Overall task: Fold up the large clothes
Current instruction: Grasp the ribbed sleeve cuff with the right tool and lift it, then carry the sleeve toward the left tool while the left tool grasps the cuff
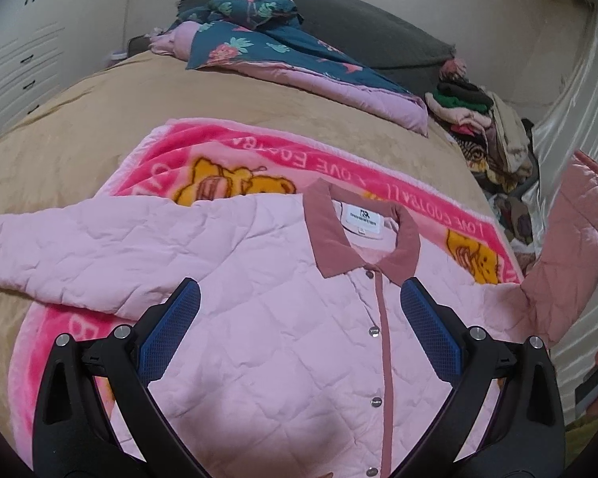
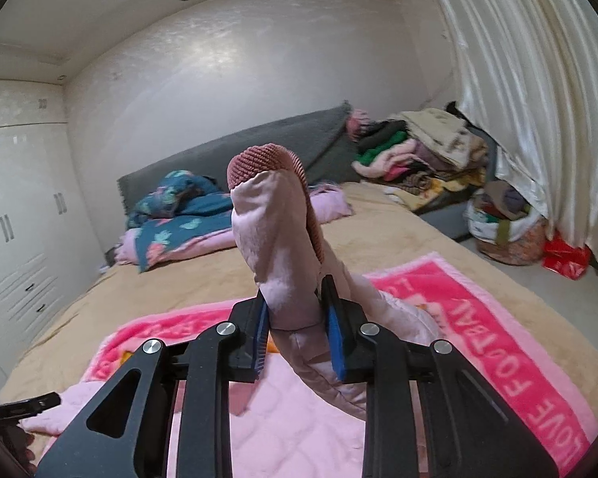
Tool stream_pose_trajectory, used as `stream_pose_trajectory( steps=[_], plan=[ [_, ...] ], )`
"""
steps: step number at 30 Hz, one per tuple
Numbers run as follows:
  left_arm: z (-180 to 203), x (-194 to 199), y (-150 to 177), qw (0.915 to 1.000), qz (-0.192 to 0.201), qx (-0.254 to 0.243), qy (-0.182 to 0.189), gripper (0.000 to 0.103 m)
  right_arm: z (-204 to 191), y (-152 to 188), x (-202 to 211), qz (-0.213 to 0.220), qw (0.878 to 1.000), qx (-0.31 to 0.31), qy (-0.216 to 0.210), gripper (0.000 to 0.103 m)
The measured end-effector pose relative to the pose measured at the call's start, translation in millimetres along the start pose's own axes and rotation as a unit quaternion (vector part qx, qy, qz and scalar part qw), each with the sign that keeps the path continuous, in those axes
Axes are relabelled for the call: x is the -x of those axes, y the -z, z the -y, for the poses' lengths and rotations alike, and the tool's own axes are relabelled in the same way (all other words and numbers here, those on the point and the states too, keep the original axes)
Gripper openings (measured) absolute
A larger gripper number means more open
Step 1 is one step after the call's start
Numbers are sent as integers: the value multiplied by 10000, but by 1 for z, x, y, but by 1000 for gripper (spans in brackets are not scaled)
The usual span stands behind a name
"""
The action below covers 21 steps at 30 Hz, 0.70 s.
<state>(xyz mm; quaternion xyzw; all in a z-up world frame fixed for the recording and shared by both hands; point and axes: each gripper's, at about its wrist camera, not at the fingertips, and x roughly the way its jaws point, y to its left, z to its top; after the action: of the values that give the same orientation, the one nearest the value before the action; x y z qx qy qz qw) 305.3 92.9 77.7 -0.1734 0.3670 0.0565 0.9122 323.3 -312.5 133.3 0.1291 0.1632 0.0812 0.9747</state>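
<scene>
A pale pink quilted jacket [image 1: 259, 318] with a dusty-rose collar and snap placket lies front-up on a pink cartoon blanket [image 1: 235, 159] on the bed. Its one sleeve [image 1: 79, 259] lies spread to the left. My left gripper [image 1: 299, 302] is open and hovers over the jacket's chest, empty. My right gripper [image 2: 295, 318] is shut on the jacket's other sleeve [image 2: 275, 239] and holds it up above the bed, its ribbed rose cuff on top. That raised sleeve also shows at the right edge of the left wrist view [image 1: 570, 231].
A tan bedspread [image 1: 79, 127] covers the bed. A teal floral quilt [image 1: 267, 47] lies near the grey headboard [image 1: 378, 24]. A heap of clothes [image 1: 486, 127] sits at the bed's right, with bags [image 2: 506, 219] and a curtain [image 2: 538, 99]. White wardrobes [image 2: 16, 215] stand left.
</scene>
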Motion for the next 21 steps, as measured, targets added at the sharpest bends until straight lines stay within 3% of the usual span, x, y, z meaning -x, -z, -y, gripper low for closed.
stream_pose_trajectory(
  steps=[10, 21],
  plan=[
    [-30, 7, -7, 9988, 36, 437, 202, 94, -68, -3, -12, -24, 9976, 89, -680, 23],
    [-59, 7, -7, 9963, 50, 748, 428, 94, -130, 29, -37, -281, 9932, 262, -1102, 23]
  ],
)
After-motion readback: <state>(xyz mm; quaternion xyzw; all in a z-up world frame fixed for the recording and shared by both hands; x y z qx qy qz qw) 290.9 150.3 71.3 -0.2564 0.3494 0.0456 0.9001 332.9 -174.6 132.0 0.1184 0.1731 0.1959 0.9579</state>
